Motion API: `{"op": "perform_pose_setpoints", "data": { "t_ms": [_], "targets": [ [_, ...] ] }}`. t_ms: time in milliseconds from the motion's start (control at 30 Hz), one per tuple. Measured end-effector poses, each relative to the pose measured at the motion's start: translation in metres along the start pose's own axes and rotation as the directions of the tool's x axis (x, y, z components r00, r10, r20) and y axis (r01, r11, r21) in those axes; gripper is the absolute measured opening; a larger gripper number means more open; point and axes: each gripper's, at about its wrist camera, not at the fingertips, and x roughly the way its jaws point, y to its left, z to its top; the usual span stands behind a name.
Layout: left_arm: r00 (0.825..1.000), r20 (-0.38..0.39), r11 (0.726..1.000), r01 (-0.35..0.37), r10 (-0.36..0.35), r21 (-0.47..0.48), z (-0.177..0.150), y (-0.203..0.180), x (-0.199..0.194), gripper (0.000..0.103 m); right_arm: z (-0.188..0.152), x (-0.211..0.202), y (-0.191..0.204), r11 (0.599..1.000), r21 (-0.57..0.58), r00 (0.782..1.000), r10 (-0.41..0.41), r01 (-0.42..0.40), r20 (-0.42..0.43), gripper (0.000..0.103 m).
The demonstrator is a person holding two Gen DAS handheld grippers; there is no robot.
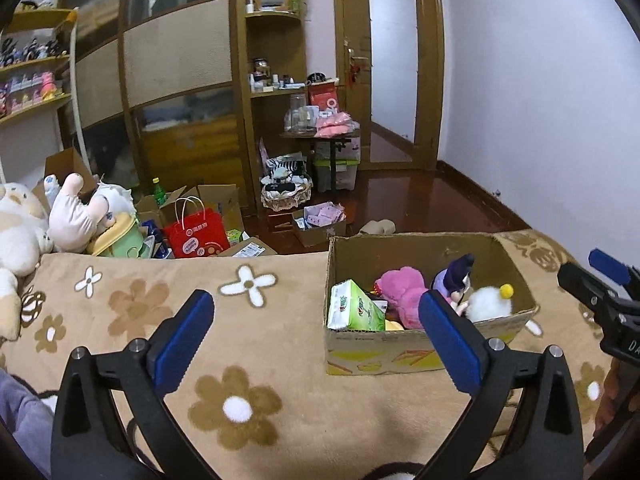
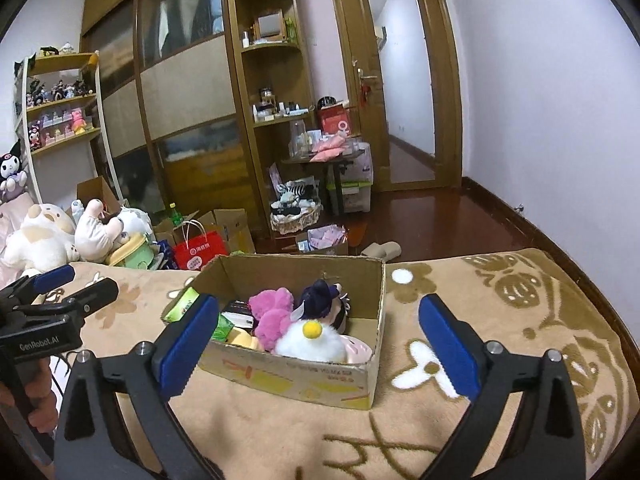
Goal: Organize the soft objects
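An open cardboard box [image 1: 400,350] [image 2: 300,380] sits on the flowered beige blanket [image 1: 260,344]. Inside lie a pink plush [image 1: 400,292] [image 2: 272,316], a white fluffy toy with a yellow pom [image 1: 490,302] [image 2: 312,342], a purple-haired doll [image 1: 456,276] [image 2: 320,300] and a green tissue pack [image 1: 352,308] [image 2: 186,304]. My left gripper [image 1: 315,296] is open and empty, hovering just left of the box. My right gripper [image 2: 319,300] is open and empty, in front of and above the box. Each gripper shows at the edge of the other's view.
Large cream plush toys [image 1: 20,232] [image 2: 40,240] are piled at the bed's left end. Beyond the bed stand a red paper bag [image 1: 196,236], cardboard boxes [image 1: 316,228], a basket and a small cluttered table on the wooden floor. A wardrobe and door are behind.
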Motion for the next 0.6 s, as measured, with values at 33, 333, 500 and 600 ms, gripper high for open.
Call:
{"op": "perform_pose_setpoints", "data": {
  "t_ms": [33, 333, 500, 600],
  "targets": [
    [1.000, 0.008, 1.000, -0.001, 0.001, -0.004, -0.001, 0.001, -0.007, 0.101, 0.000, -0.005, 0.000, 1.000, 0.000, 1.000, -0.001, 0.001, 0.004, 0.103],
    [0.999, 0.035, 1.000, 0.002, -0.002, 0.004, -0.003, 0.011, -0.054, 0.101, 0.003, -0.049, -0.003, 1.000, -0.011, 0.998, -0.024, 0.025, 0.054, 0.103],
    [0.999, 0.033, 0.999, 0.003, -0.004, 0.042, -0.015, 0.009, -0.074, 0.101, 0.000, -0.069, -0.003, 0.999, -0.013, 0.997, -0.036, 0.037, 0.067, 0.103],
    [0.999, 0.037, 0.998, -0.005, 0.002, 0.065, -0.018, 0.004, -0.083, 0.101, -0.004, -0.079, -0.003, 0.999, -0.012, 0.997, -0.041, 0.042, 0.066, 0.103]
  ]
}}
